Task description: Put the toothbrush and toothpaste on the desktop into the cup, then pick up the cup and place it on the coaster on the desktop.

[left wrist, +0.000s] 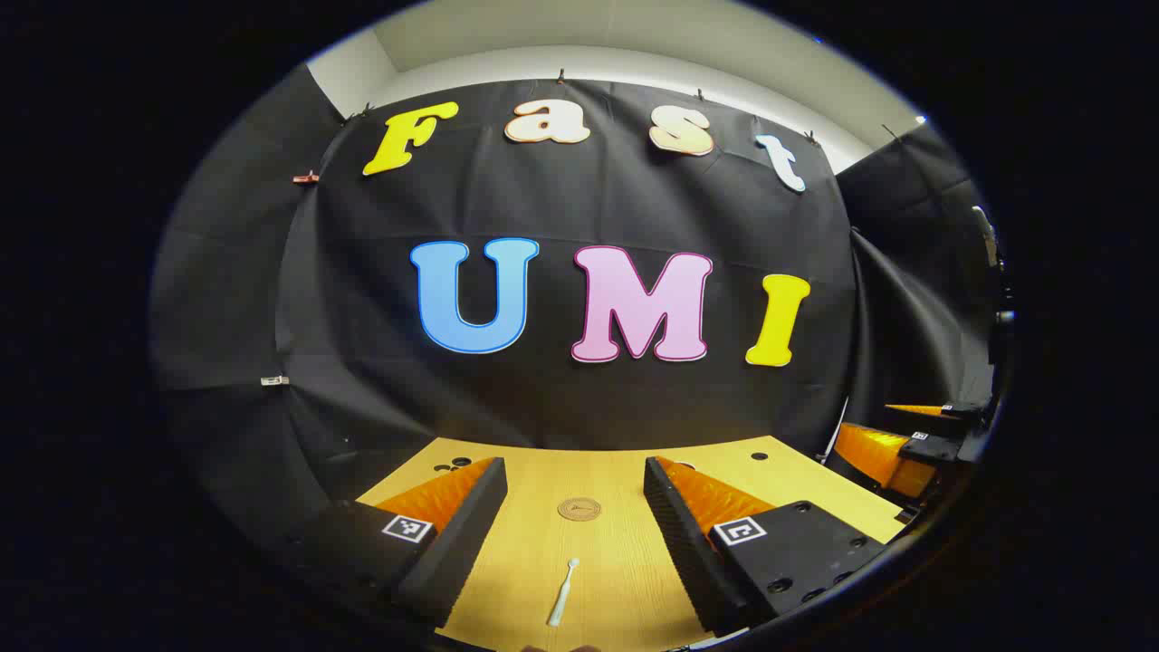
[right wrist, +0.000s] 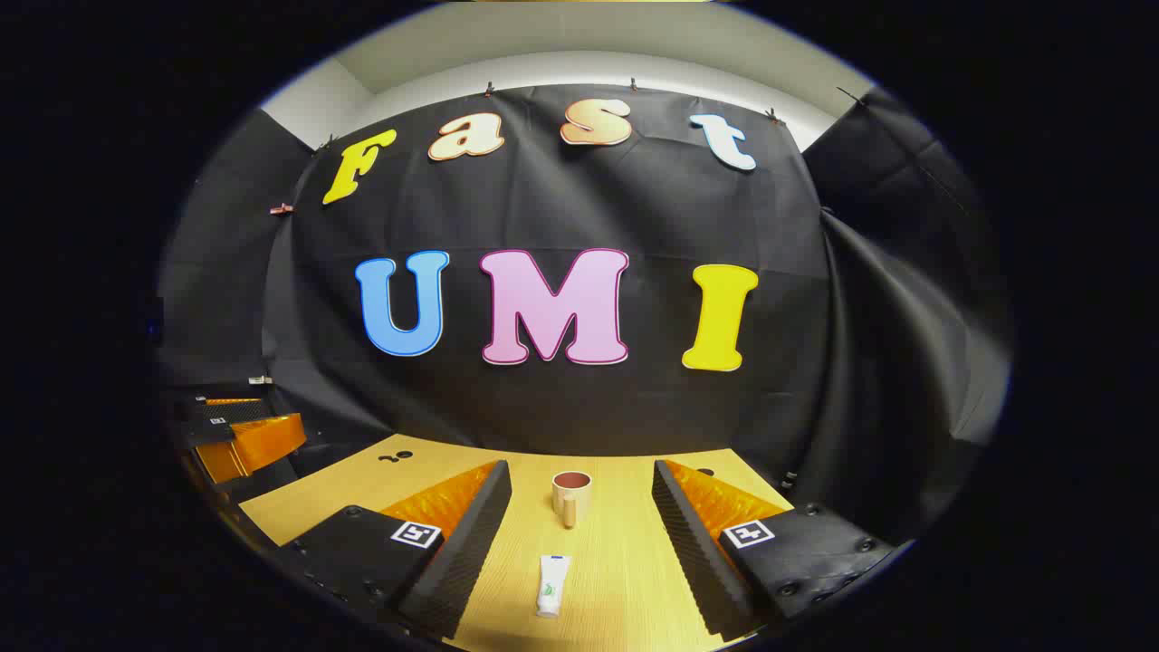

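A wooden desktop (right wrist: 625, 580) carries toothbrush (left wrist: 562, 593), coaster (left wrist: 579, 509), cup (right wrist: 570, 496) and toothpaste (right wrist: 552, 585).

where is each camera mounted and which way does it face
left gripper view: rides on the left hand-held gripper, facing forward across the table; its open fingers frame the toothbrush and coaster.
right gripper view: rides on the right hand-held gripper, facing the same way; its open fingers frame the toothpaste and cup.
shared: the table, and each view catches the other gripper at its edge.

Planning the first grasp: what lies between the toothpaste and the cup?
Nothing: in the right gripper view, bare desktop separates the toothpaste from the cup.
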Demonstrator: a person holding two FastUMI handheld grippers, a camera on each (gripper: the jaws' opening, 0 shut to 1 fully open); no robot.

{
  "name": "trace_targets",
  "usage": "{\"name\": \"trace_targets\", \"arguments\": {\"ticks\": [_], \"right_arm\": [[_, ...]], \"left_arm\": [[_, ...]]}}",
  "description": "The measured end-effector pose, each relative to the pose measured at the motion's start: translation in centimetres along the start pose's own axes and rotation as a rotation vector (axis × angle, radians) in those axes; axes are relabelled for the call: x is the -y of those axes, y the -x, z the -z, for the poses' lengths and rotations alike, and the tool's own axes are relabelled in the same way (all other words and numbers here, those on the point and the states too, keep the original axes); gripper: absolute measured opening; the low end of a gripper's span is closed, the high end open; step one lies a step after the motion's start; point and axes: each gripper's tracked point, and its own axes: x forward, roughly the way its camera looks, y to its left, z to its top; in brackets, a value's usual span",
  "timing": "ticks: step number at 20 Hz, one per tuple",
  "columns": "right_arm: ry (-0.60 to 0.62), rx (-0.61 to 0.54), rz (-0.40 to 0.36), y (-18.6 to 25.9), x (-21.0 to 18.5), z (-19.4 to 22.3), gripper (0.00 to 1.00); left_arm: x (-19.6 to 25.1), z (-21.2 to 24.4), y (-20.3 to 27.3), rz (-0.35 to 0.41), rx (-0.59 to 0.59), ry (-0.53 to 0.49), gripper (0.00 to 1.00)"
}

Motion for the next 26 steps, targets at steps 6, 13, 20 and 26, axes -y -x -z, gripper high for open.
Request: {"name": "trace_targets", "arguments": {"ticks": [6,13,20,26], "right_arm": [[-0.005,-0.021,0.003,-0.8,0.1,0.7,0.97],[0.001,-0.061,0.002,-1.3,-0.2,2.0,0.96],[0.000,-0.086,-0.007,-2.6,-0.5,2.6,0.96],[0.014,-0.168,-0.020,-4.2,-1.3,4.5,0.97]], "left_arm": [[0.0,0.2,-0.4,0.004,-0.002,-0.012,0.97],[0.3,0.8,-1.2,0.017,-0.020,-0.007,0.97],[0.4,1.0,-2.0,0.023,-0.028,-0.010,0.97],[-0.4,1.9,-2.7,0.008,-0.054,0.002,0.97]]}}
